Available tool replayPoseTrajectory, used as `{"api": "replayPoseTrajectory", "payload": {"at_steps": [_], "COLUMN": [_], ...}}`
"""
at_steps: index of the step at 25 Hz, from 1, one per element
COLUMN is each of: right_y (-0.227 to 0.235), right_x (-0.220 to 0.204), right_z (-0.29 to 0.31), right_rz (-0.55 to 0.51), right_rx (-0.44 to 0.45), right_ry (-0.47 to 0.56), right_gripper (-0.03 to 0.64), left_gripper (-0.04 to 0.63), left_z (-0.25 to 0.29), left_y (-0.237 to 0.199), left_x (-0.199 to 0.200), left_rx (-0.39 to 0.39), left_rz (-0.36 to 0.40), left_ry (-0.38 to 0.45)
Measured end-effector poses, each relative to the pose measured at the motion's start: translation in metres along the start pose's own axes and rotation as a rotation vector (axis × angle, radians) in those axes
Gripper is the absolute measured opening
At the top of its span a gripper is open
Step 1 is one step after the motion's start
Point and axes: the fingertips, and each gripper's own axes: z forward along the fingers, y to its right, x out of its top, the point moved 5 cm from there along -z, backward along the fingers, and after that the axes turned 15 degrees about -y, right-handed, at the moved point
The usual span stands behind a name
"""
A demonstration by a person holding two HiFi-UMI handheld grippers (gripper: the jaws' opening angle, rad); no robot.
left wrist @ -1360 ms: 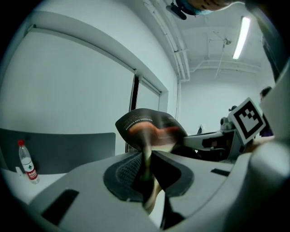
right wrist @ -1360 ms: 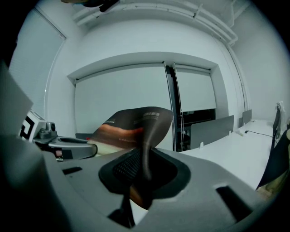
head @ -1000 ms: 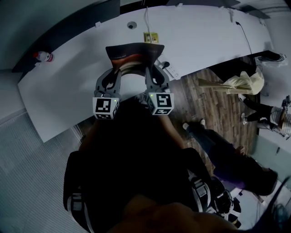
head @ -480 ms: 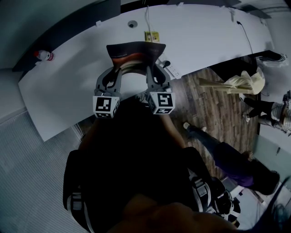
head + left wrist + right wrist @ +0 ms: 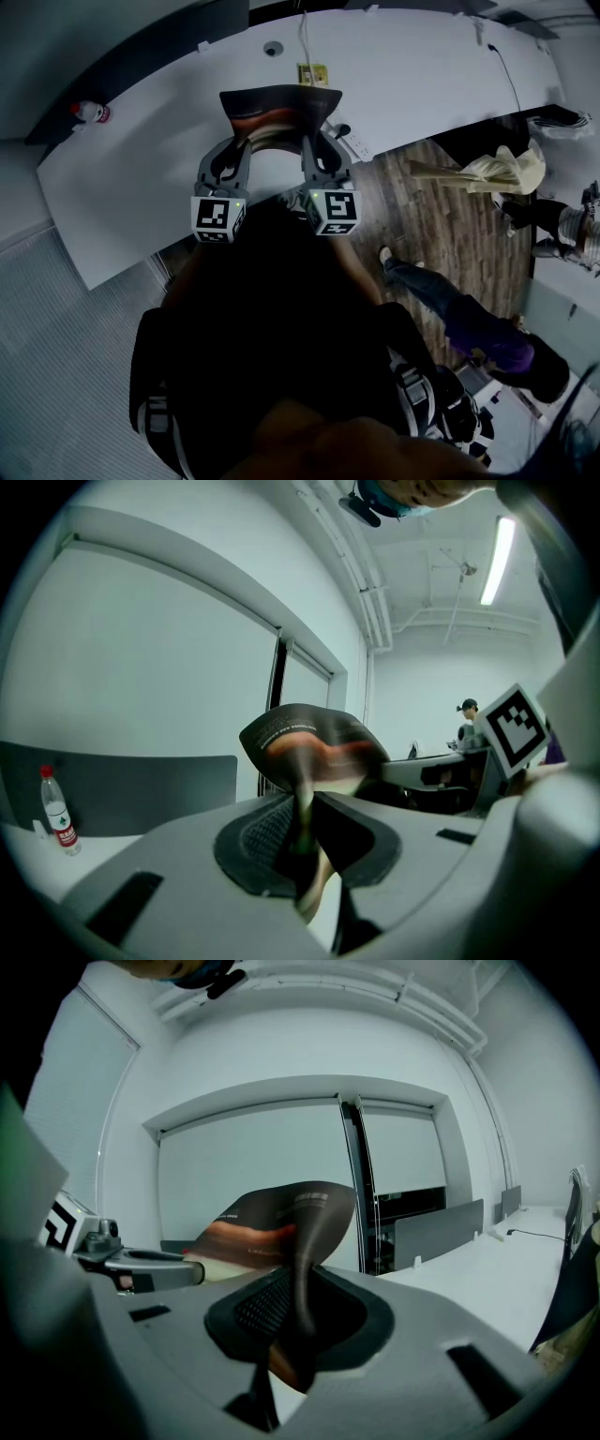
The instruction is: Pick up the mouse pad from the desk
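The white desk (image 5: 141, 178) is seen unchanged from a second ago, and the mouse pad (image 5: 278, 111) is kept at the same spot above it, so the lift is judged done and merely being held. Only a passer-by (image 5: 473, 328) on the wooden floor (image 5: 441, 216) at the right is found further along, well apart from the work.

The pad is held up off the desktop, bowed between the two tools. Its near left edge is pinched by the left gripper (image 5: 232, 148), whose jaws are nearly closed on the thin sheet. The near right edge is clamped the same way by the right gripper (image 5: 315, 142). In both gripper views the pad is seen rising from between the ribbed pads, against wall and window rather than desktop.

No obstacle is seen beneath the pad. A power strip (image 5: 356, 145) is set just beside the right gripper, and a yellow tag (image 5: 311, 76) with a cable (image 5: 303, 37) lies behind. A water bottle (image 5: 91, 115) is left at the far left corner.
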Motion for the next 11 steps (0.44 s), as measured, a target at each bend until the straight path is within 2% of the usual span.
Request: {"api": "replayPoseTrajectory", "payload": {"at_steps": [11], "right_y": [0.0010], "right_x": [-0.0013], "right_z": [-0.0066], "right_rz": [0.005], "right_rx": [0.000], "right_ry": [0.003], "right_gripper": [0.057], "left_gripper": [0.054], "left_z": [-0.0039], "left_y": [0.0091], "left_x": [0.0053], "left_rx": [-0.021], "left_rz": [-0.019], "left_ry": [-0.009]}}
